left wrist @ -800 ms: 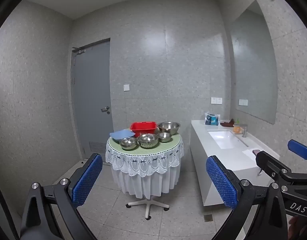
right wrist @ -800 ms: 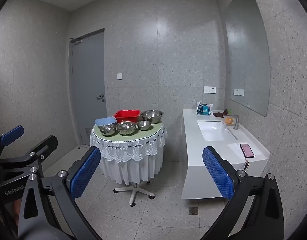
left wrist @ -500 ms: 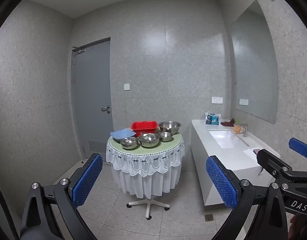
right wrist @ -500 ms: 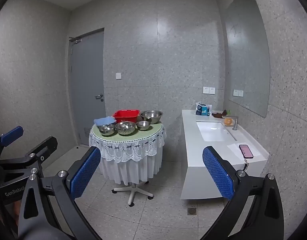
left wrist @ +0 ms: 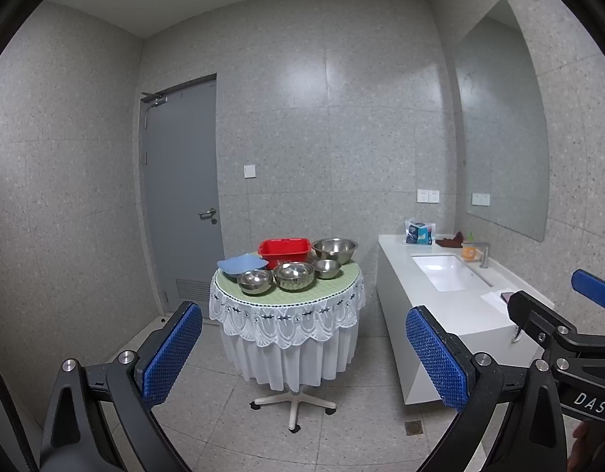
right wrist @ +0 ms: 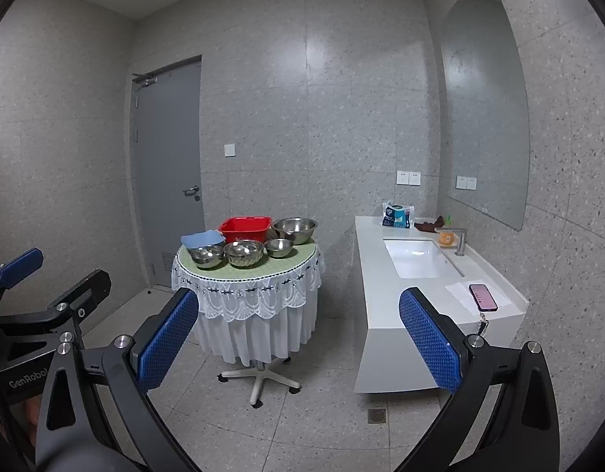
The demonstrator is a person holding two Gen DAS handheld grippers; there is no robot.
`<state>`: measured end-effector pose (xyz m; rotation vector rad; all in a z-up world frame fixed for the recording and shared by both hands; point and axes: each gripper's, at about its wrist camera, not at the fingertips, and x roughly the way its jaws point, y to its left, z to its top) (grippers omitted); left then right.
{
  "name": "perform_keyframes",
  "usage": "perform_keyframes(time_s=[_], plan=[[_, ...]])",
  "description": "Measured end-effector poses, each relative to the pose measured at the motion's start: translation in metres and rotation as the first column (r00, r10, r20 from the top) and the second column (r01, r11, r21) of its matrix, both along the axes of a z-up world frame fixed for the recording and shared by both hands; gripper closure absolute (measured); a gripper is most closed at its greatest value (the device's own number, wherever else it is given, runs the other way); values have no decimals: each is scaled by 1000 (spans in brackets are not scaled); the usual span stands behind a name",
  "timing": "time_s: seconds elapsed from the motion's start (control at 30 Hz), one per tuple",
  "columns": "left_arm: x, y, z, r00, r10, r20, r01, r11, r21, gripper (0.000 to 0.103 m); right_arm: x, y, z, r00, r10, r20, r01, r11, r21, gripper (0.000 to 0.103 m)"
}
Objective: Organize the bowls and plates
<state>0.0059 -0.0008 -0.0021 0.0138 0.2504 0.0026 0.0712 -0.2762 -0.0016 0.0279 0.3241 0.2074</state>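
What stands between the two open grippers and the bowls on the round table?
Nothing visible: only bare floor lies between the left gripper, the right gripper and the table holding the steel bowls.

Seen past the open left tool [left wrist: 302, 358]: a round table [left wrist: 337, 281] with lace skirt, well apart. On it, four steel bowls [left wrist: 294, 275], a red tub [left wrist: 283, 252] behind, a blue plate [left wrist: 242, 264] at left. Sink [left wrist: 448, 277] to the right, grey door [left wrist: 182, 192] left.

Open floor [left wrist: 208, 405] leads to the table [left wrist: 341, 275], counter [left wrist: 396, 314] crowding right
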Motion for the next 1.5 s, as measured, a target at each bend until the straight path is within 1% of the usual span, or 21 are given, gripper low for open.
perform_keyframes(time_s=[0.3, 0.67, 1.5], plan=[[0, 1, 1, 1000, 2, -3, -2, 1000, -1, 1, 0, -1, 0, 1000, 0, 1, 0, 1000, -1, 0], [4, 5, -1, 1000, 4, -3, -4, 1000, -3, 1, 9, -1, 0, 1000, 0, 2, 0, 1000, -4, 0], [17, 14, -7, 1000, 9, -1, -9, 1000, -6, 1, 17, 25, -2, 1000, -1, 8, 1, 1000, -15, 0]])
